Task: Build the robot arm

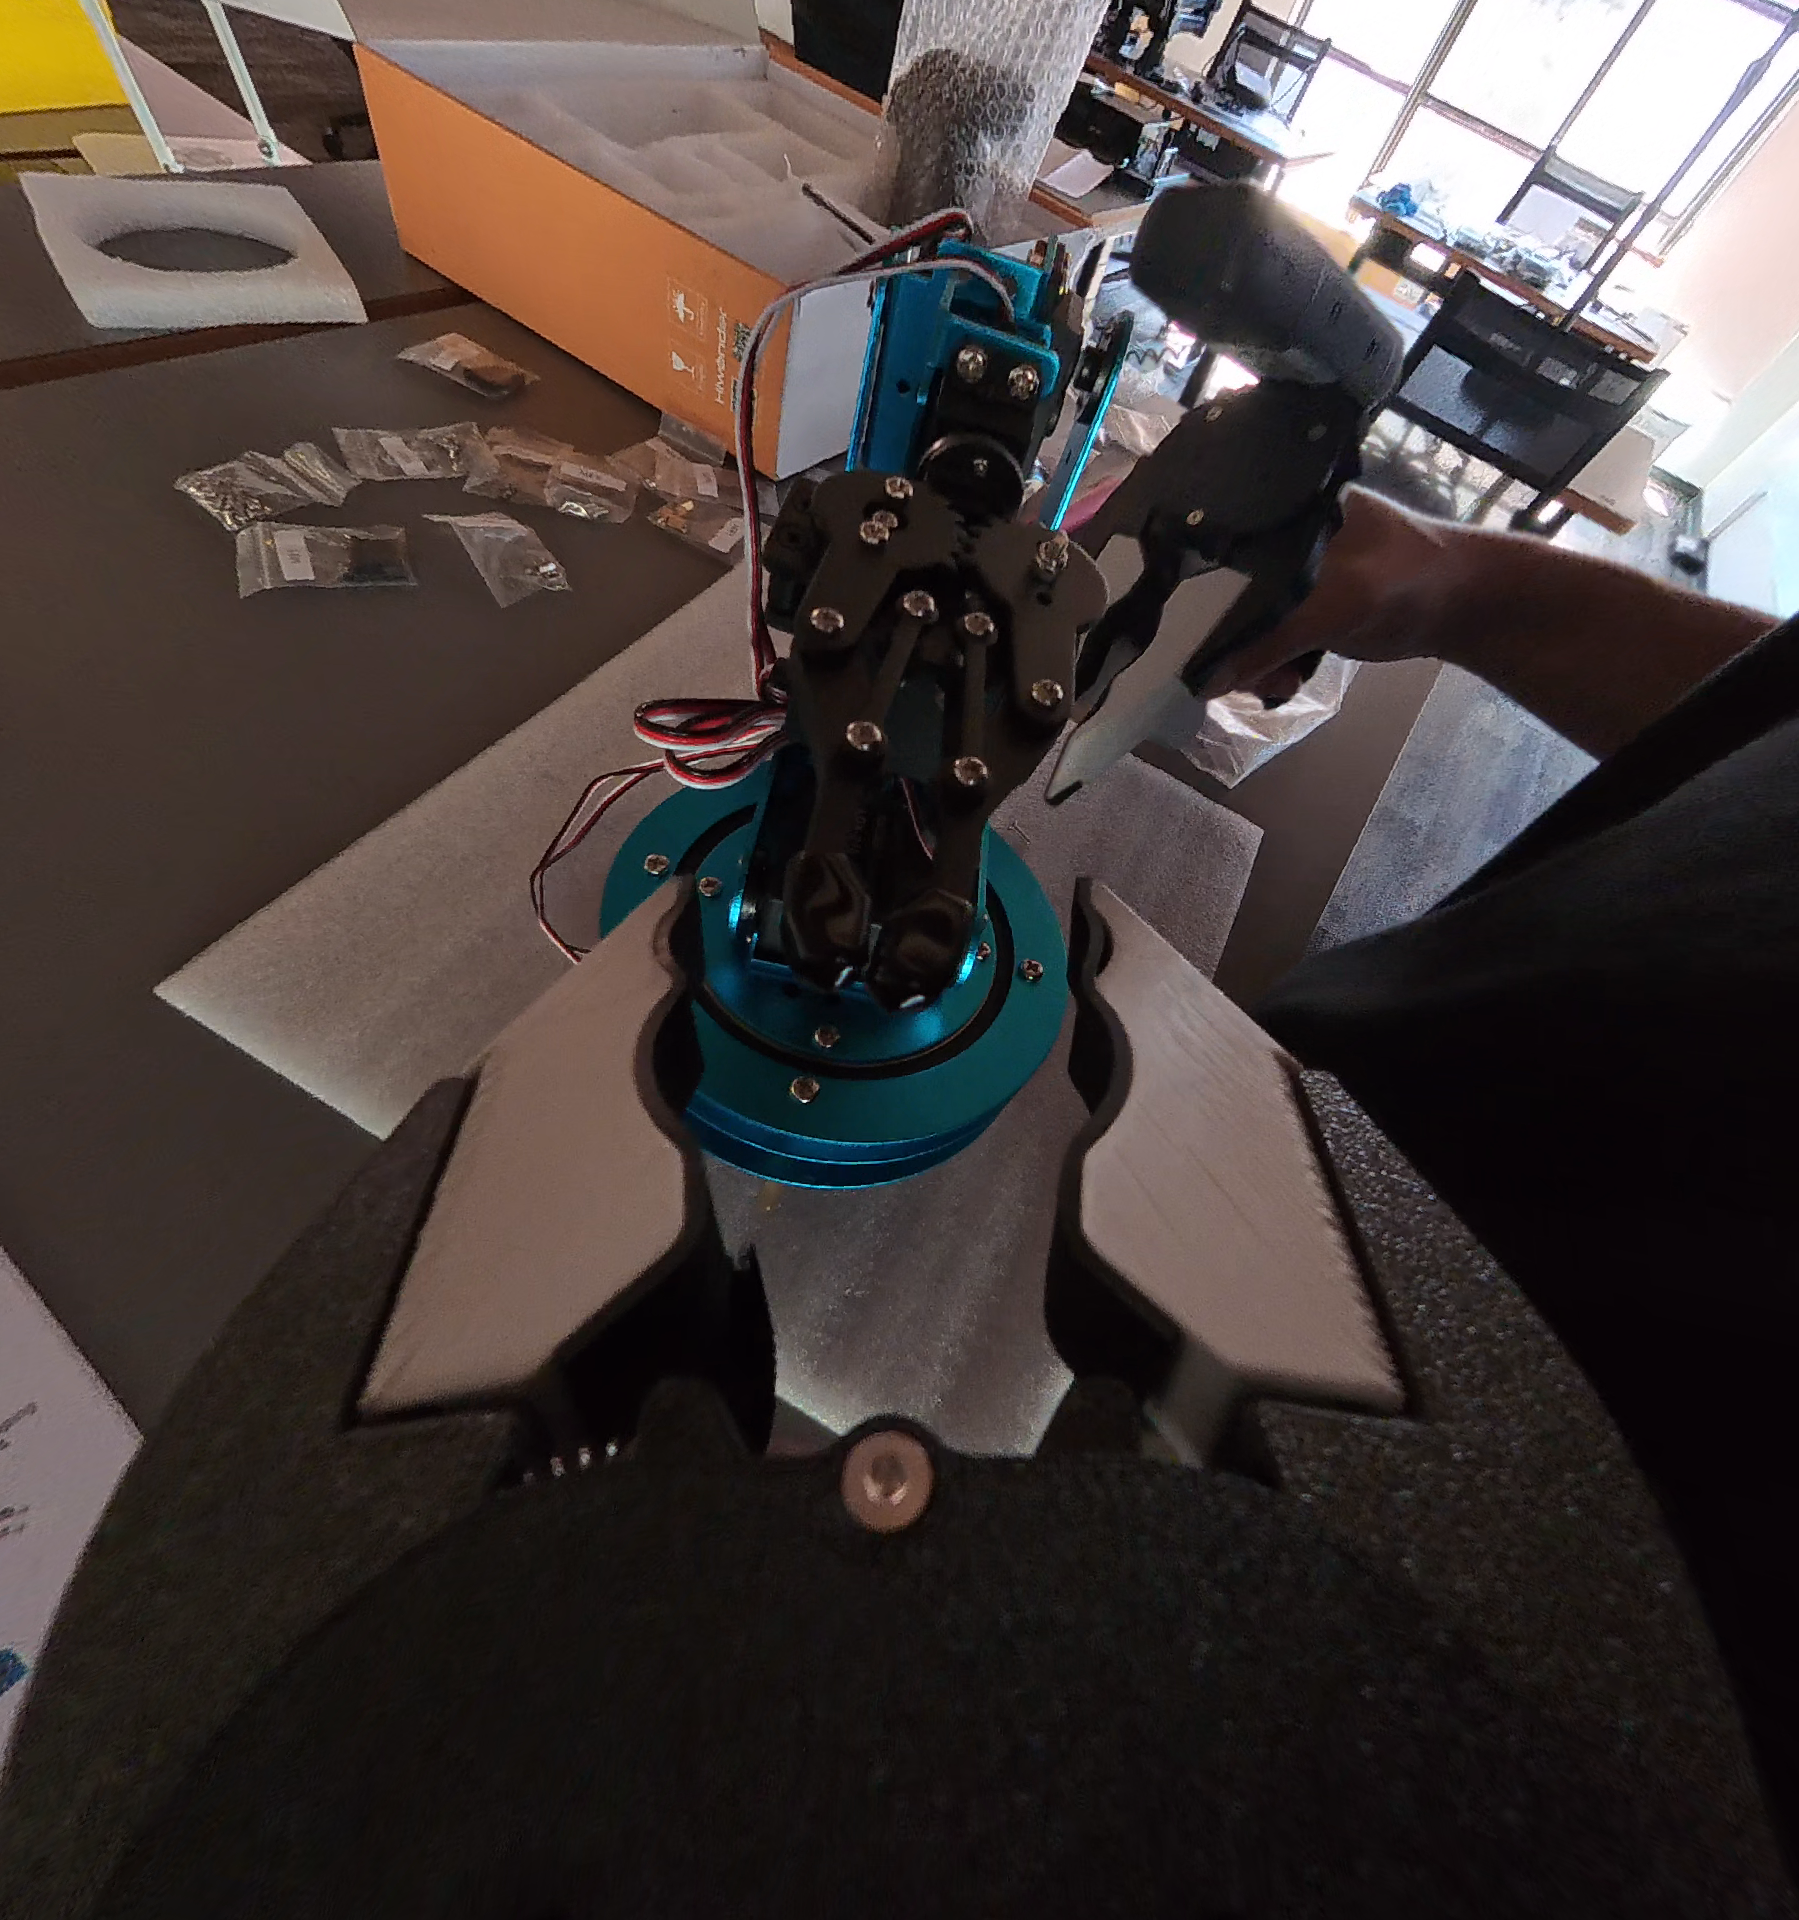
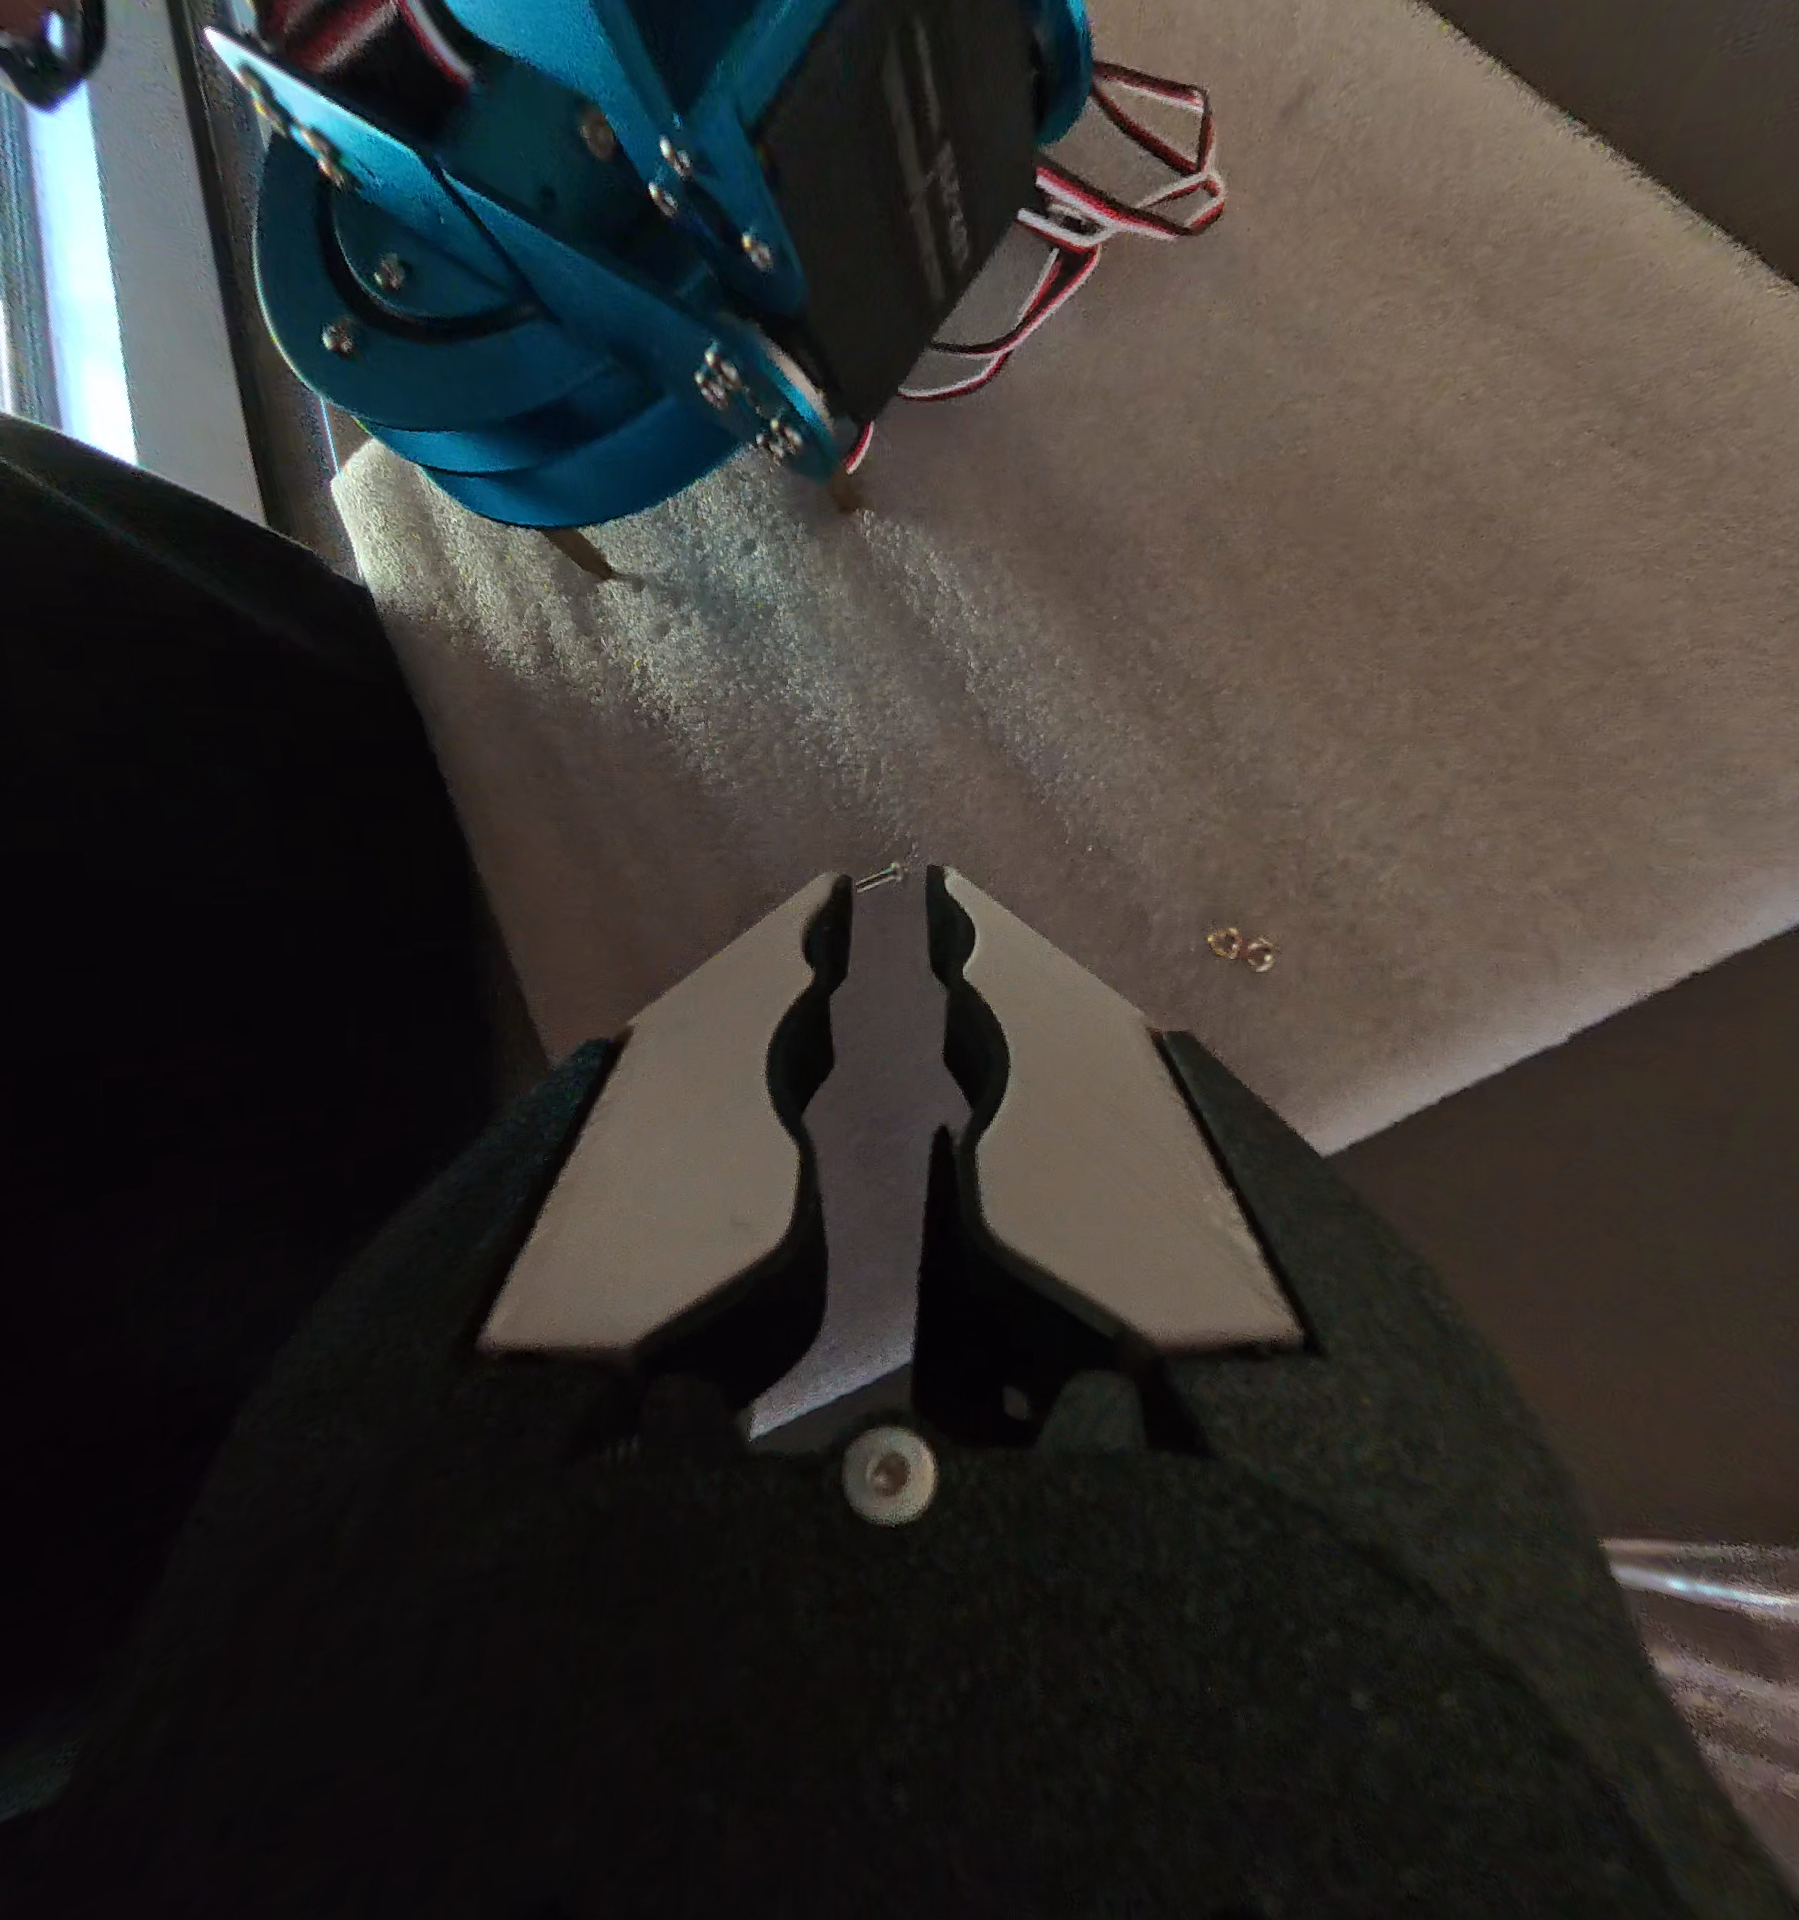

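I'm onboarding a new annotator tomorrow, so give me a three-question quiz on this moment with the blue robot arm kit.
1. True or false: the left claw stands open around the round blue base of the small robot arm.
2. What tiny thing lies at the tips of the right claw? A) small screw B) battery C) coin
3. Fill in: the blue base rests on a sheet of white ____.

Key: 1 true. 2 A, a small screw lies between the tips, with two small washers to one side. 3 foam.
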A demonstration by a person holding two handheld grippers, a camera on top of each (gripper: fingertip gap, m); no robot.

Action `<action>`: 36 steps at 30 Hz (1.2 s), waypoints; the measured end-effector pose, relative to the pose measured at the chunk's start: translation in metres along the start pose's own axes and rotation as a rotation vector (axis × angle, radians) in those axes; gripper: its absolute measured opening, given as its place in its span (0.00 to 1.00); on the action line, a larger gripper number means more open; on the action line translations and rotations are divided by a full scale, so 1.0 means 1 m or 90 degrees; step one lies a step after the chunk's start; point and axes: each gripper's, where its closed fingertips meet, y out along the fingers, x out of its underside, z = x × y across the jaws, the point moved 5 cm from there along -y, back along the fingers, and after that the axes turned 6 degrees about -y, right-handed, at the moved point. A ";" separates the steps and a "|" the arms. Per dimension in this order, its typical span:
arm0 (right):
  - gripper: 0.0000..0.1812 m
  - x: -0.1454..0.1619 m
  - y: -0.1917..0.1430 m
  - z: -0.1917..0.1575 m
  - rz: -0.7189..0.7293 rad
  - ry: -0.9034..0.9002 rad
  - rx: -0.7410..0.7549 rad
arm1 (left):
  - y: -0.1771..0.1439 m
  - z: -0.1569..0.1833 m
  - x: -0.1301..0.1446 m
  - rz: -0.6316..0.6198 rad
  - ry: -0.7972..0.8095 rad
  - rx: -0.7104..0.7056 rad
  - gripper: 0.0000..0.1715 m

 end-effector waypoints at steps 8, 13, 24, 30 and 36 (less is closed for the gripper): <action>0.01 0.003 0.018 0.003 -0.016 -0.043 -0.028 | -0.007 0.002 0.002 -0.005 -0.003 -0.025 0.41; 0.00 0.003 0.020 0.002 -0.012 -0.080 -0.011 | -0.011 0.004 0.003 -0.003 -0.016 -0.045 0.40; 0.00 -0.017 -0.005 -0.001 0.097 0.007 0.135 | -0.023 -0.007 0.005 -0.020 0.019 0.033 0.39; 0.09 0.002 0.009 -0.006 -0.009 0.121 0.202 | -0.033 -0.018 0.009 -0.048 0.075 0.127 0.39; 0.05 0.000 0.016 -0.013 -0.061 0.175 0.234 | -0.043 -0.028 0.012 -0.046 0.094 0.181 0.39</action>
